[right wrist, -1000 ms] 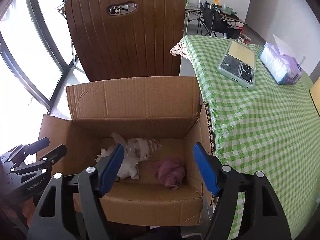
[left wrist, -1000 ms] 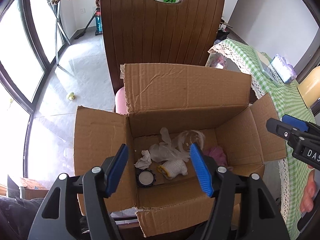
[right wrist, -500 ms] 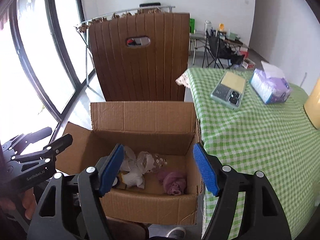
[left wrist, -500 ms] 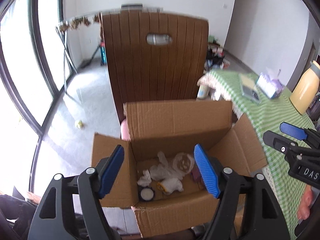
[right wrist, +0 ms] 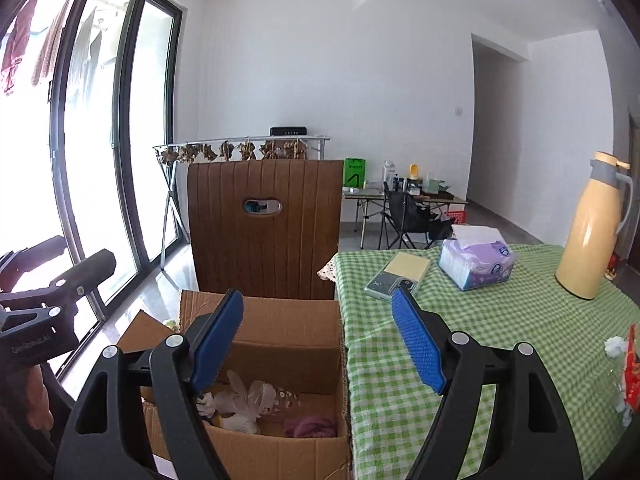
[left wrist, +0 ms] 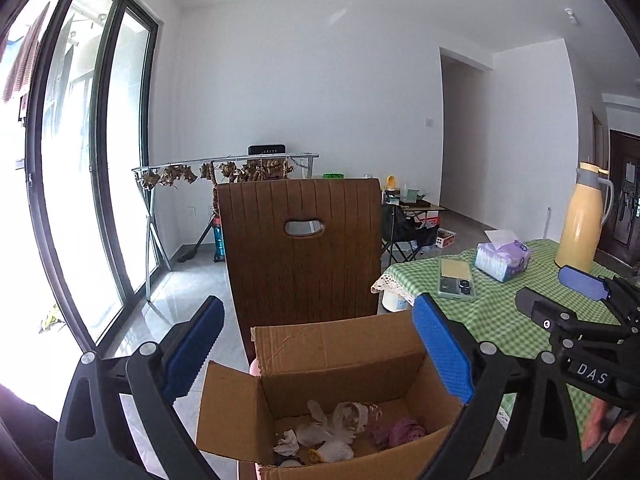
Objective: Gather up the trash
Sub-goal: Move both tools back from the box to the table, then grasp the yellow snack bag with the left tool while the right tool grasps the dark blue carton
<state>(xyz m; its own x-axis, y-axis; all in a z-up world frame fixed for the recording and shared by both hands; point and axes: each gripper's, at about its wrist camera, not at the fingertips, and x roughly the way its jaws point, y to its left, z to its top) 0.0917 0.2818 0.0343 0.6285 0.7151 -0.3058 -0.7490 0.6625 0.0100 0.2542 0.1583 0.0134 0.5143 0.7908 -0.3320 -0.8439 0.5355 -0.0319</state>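
An open cardboard box [left wrist: 340, 348] [right wrist: 288, 332] stands on a chair seat beside the table. It holds crumpled white paper [left wrist: 288, 442], clear plastic wrap [left wrist: 352, 416] [right wrist: 256, 394] and a pink wad [left wrist: 400, 428] [right wrist: 310, 426]. My left gripper [left wrist: 316, 354] is open and empty, raised above the box. My right gripper [right wrist: 316, 340] is open and empty, above the box's right edge and the table edge. A small white scrap [right wrist: 614, 346] and a red wrapper [right wrist: 632, 372] lie on the table at the far right.
A brown chair back [left wrist: 300, 248] [right wrist: 264, 232] rises behind the box. The green checked table [right wrist: 500, 320] carries a phone [right wrist: 398, 274], a tissue pack [right wrist: 476, 260] and a yellow thermos [right wrist: 592, 228]. Glass doors [left wrist: 80, 200] are on the left.
Both grippers have lifted and tilted up away from the box. The box sits lower and smaller in both views, and the room and table top have come into sight. Both stay open.
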